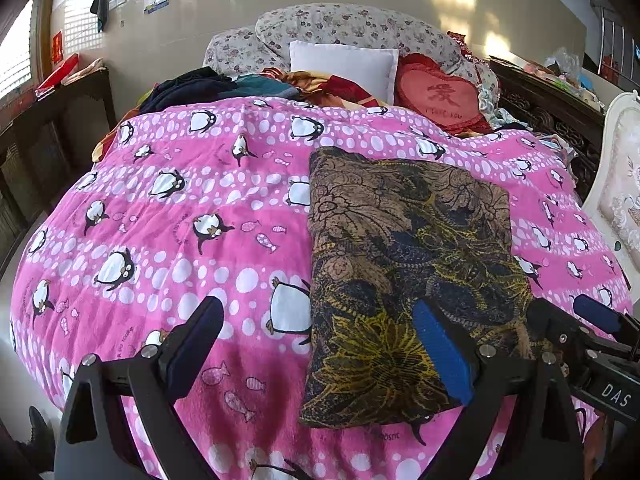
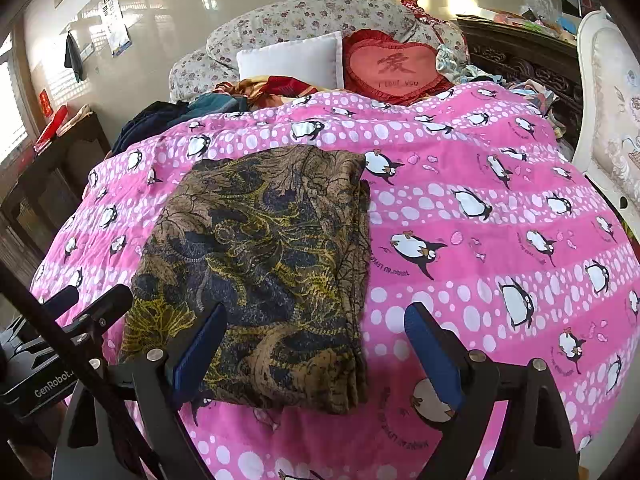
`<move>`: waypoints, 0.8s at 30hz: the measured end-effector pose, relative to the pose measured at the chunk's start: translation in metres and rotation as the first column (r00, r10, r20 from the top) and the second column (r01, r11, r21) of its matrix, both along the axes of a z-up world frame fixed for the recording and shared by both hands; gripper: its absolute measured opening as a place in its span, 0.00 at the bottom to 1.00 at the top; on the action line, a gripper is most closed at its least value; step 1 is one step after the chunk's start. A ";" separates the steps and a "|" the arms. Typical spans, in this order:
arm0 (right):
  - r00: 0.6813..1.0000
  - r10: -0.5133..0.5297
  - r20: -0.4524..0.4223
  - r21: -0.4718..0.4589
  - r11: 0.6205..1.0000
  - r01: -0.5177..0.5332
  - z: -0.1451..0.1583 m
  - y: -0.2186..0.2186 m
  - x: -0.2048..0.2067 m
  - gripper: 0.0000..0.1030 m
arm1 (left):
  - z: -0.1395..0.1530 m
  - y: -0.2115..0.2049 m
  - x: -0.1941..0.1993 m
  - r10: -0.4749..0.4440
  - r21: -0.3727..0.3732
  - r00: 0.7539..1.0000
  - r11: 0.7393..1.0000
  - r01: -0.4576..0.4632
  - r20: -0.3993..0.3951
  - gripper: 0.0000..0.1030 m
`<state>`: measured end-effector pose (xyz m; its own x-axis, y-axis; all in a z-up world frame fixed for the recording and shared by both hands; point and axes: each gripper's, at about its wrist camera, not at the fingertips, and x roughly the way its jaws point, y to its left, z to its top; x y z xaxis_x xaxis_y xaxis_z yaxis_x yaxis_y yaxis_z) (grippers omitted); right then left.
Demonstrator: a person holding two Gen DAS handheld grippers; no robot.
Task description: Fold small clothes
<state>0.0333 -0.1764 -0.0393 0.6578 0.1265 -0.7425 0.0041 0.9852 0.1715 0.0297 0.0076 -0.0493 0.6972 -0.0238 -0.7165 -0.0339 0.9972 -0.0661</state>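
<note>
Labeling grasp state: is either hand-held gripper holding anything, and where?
Nothing held. Left hand-held gripper and right hand-held gripper are open above the folded patterned cloth.

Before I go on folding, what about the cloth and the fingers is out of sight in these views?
- Cloth near edge, left wrist view: partly behind the blue finger pad.
- Cloth near-left corner, right wrist view: behind the right gripper finger.
- Layers inside the cloth: covered by its top layer, both views.
- Right gripper in left view: cut off at the frame edge.
</note>
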 end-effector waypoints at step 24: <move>1.000 0.001 -0.019 0.014 1.000 0.000 -0.010 -0.006 0.008 0.91 | -0.007 -0.008 0.009 -0.001 0.019 1.000 1.000 0.001 -0.010 0.92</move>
<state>0.0415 -0.1823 -0.0497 0.6435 0.1377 -0.7529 0.0070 0.9826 0.1857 0.0388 -0.0001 -0.0565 0.6897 -0.0110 -0.7240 -0.0332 0.9984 -0.0468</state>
